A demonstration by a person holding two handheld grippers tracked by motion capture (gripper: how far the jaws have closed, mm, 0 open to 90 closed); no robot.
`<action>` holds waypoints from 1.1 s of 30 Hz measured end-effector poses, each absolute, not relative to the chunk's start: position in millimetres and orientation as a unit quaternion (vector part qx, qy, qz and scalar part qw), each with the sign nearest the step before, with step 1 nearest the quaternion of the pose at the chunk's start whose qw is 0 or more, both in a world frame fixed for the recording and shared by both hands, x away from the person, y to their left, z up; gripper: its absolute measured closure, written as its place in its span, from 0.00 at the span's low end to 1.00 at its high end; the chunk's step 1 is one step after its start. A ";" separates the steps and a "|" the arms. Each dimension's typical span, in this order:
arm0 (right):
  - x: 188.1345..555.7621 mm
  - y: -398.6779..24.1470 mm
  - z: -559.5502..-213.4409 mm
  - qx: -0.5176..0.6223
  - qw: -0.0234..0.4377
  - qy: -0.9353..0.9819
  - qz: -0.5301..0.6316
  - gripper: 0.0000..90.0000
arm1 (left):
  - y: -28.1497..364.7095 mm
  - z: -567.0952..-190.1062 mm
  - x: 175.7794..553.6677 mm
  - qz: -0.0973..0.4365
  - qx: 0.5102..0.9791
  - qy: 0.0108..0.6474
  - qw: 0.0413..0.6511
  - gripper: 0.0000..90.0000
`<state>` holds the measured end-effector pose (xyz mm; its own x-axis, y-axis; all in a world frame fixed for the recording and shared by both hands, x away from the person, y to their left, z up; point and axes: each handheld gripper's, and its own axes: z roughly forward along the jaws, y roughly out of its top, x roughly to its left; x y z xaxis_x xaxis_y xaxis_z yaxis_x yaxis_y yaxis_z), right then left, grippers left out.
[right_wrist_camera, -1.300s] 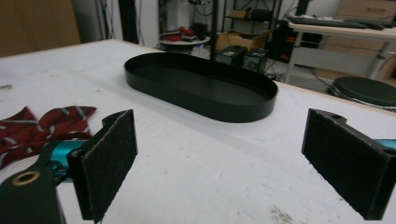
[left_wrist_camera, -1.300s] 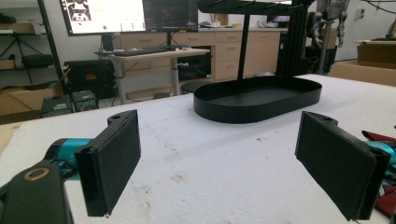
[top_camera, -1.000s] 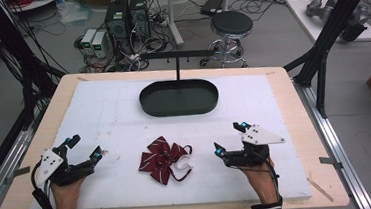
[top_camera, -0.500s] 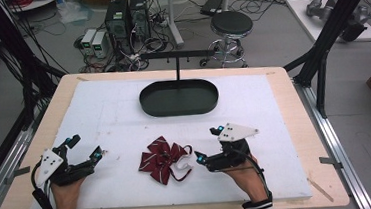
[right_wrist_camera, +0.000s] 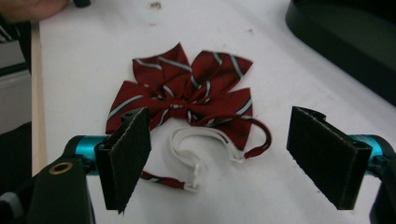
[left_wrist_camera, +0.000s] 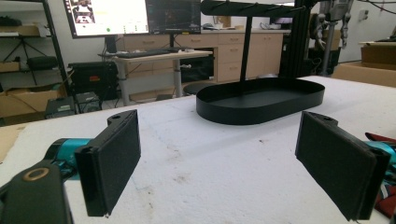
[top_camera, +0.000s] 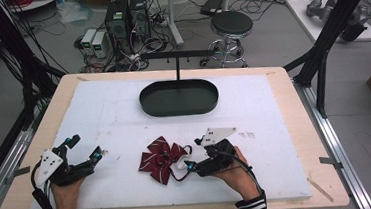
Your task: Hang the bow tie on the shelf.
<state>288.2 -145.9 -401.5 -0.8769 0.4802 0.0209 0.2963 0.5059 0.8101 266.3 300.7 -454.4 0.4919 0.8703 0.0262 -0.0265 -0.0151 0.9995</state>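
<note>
Table w/ bow, tray

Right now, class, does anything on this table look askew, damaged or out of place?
Nothing is damaged or spilled. The dark red striped bow tie lies crumpled on the white table cover, its white elastic strap loose and curled. The black oval tray sits level.

Lab: computer towers, monitors

Bright even light, soft shadows, slight blur
</note>
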 end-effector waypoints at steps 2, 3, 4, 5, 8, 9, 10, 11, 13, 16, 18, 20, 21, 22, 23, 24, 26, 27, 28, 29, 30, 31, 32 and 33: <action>289.0 -143.3 -403.4 0.221 0.102 0.868 0.434 0.28 | 300.8 -454.4 266.1 0.367 0.610 0.347 0.611 0.16; 289.7 -141.9 -404.3 0.221 0.099 0.868 0.434 0.28 | 300.8 -454.4 266.1 0.367 0.610 0.347 0.611 0.16; 290.5 -140.7 -405.0 0.222 0.097 0.868 0.434 0.28 | 300.7 -454.4 266.2 0.367 0.610 0.347 0.611 0.16; 291.0 -139.3 -405.5 0.220 0.093 0.869 0.434 0.28 | 300.7 -454.4 266.2 0.367 0.610 0.347 0.611 0.16; 292.2 -134.3 -407.9 0.212 0.082 0.875 0.429 0.31 | 300.8 -454.4 266.3 0.367 0.610 0.346 0.611 0.16; 292.2 -134.3 -407.9 0.212 0.082 0.875 0.429 0.31 | 300.8 -454.4 266.3 0.367 0.610 0.346 0.611 0.16; 292.5 -132.6 -408.9 0.210 0.078 0.877 0.425 0.33 | 300.8 -454.3 266.3 0.367 0.610 0.346 0.610 0.16; 292.9 -130.6 -410.0 0.208 0.072 0.880 0.422 0.33 | 300.7 -454.4 266.3 0.367 0.610 0.347 0.611 0.16; 294.4 -126.6 -412.2 0.205 0.061 0.882 0.419 0.36 | 300.7 -454.4 266.3 0.367 0.610 0.347 0.611 0.16; 294.9 -122.2 -413.8 0.194 0.056 0.891 0.407 0.40 | 300.9 -454.4 266.3 0.367 0.610 0.347 0.611 0.16; 295.3 -119.7 -414.8 0.188 0.055 0.896 0.397 0.41 | 301.0 -454.3 266.5 0.366 0.610 0.348 0.611 0.16; 296.0 -116.2 -417.2 0.185 0.058 0.904 0.382 0.41 | 301.0 -454.3 266.5 0.366 0.610 0.348 0.611 0.16; 296.0 -116.2 -417.2 0.185 0.058 0.904 0.382 0.41 | 301.0 -454.4 266.5 0.366 0.610 0.348 0.611 0.16; 296.2 -115.1 -418.1 0.186 0.059 0.906 0.376 0.41 | 301.0 -454.3 266.5 0.365 0.610 0.348 0.611 0.16; 296.6 -113.4 -419.3 0.185 0.060 0.912 0.362 0.41 | 301.0 -454.3 266.6 0.366 0.610 0.348 0.611 0.16; 296.7 -112.7 -419.5 0.183 0.062 0.914 0.356 0.42 | 301.0 -454.3 266.7 0.365 0.610 0.348 0.611 0.16; 296.5 -111.3 -419.0 0.181 0.064 0.918 0.348 0.43 | 301.2 -454.3 266.7 0.365 0.609 0.348 0.612 0.16; 296.5 -111.0 -418.6 0.183 0.064 0.919 0.344 0.43 | 301.2 -454.4 266.7 0.365 0.609 0.348 0.612 0.16; 297.1 -110.5 -418.2 0.181 0.064 0.920 0.342 0.43 | 301.3 -454.4 266.5 0.366 0.609 0.349 0.612 0.16; 297.4 -109.9 -417.9 0.182 0.064 0.920 0.340 0.44 | 301.2 -454.4 266.5 0.366 0.608 0.349 0.612 0.16; 297.9 -109.6 -417.2 0.181 0.066 0.922 0.336 0.45 | 301.3 -454.4 266.4 0.366 0.609 0.349 0.612 0.16; 298.1 -108.9 -416.7 0.181 0.066 0.923 0.333 0.47 | 301.3 -454.4 266.4 0.366 0.609 0.349 0.612 0.16; 298.4 -108.0 -416.0 0.181 0.065 0.925 0.328 0.48 | 301.2 -454.3 266.4 0.366 0.609 0.349 0.611 0.16; 298.4 -108.0 -416.0 0.181 0.065 0.925 0.328 0.48 | 301.2 -454.3 266.4 0.366 0.609 0.349 0.611 0.16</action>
<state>298.4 -108.0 -416.0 -0.9263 0.3768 -0.0021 0.2913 0.7195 0.6304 266.4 301.2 -454.3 0.4882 0.8725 0.0198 -0.0230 -0.0098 0.9997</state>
